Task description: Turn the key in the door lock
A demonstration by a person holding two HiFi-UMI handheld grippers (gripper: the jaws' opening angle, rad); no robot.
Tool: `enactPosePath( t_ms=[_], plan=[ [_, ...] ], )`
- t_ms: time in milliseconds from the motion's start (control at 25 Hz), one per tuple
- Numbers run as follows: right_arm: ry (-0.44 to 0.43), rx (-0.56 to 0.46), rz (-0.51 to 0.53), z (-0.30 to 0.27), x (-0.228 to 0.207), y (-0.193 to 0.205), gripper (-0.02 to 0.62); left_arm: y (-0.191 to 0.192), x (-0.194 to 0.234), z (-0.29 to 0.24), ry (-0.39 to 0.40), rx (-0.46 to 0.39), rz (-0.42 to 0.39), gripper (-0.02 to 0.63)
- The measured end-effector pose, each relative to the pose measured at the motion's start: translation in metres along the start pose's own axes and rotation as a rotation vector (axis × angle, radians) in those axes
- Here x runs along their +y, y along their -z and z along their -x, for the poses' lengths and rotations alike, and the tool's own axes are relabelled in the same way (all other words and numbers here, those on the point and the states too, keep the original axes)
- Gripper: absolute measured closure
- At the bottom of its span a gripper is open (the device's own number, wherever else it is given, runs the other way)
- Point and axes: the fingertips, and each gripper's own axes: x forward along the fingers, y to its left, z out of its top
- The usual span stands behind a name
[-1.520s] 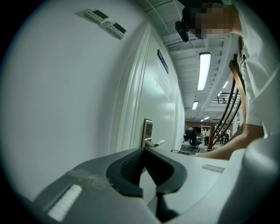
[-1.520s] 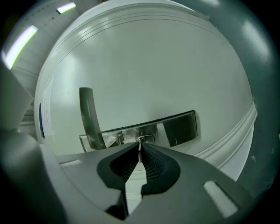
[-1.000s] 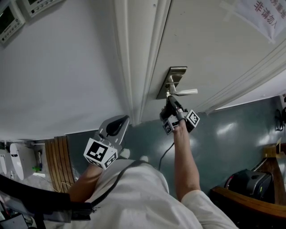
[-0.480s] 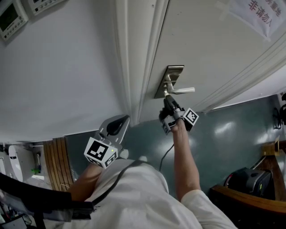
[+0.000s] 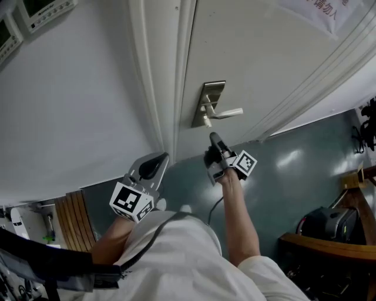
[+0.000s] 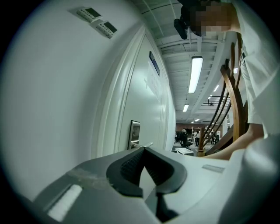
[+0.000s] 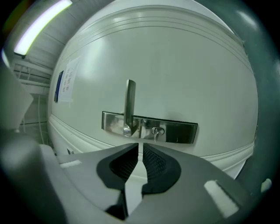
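A steel lock plate (image 5: pixel 209 101) sits on the white door (image 5: pixel 264 64), with a lever handle (image 5: pixel 229 111) and a small key (image 5: pixel 206 121) in the keyhole. My right gripper (image 5: pixel 212 137) hangs a short way off the plate and touches neither key nor handle. In the right gripper view the key (image 7: pixel 156 132) and handle (image 7: pixel 130 103) lie just beyond my right gripper (image 7: pixel 141 146). Its jaws are closing, with a thin gap and nothing between them. My left gripper (image 5: pixel 156 159) is held near the door frame, apart from the lock. Its jaws meet, empty (image 6: pixel 143 149).
The white door frame (image 5: pixel 158 76) runs left of the lock. A paper notice (image 5: pixel 317 9) hangs on the door. Wall panels (image 5: pixel 41 12) are at the upper left. A wooden seat (image 5: pixel 329 250) with a black bag (image 5: pixel 329 226) stands at the lower right.
My right gripper has drawn back from the lock plate, where its tips had been at the key, and rolled a little. The left gripper has stayed in place.
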Motion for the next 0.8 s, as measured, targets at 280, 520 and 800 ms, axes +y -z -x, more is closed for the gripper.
enactPosePath(
  t_ms=[280,520,800],
  plan=[
    [0.035,-0.095,0.112,0.043,0.029,0.004,0.586,0.004,-0.011,-0.005,0.051,0.010,0.004,0.600],
    [0.080,-0.144,0.361,0.079,0.079,0.013,0.588,-0.002,-0.024,-0.007,0.092,-0.002,0.005,0.600],
    [0.236,-0.127,0.976,0.107,0.131,0.024,0.588,-0.004,-0.028,-0.011,0.124,-0.010,0.008,0.600]
  ],
)
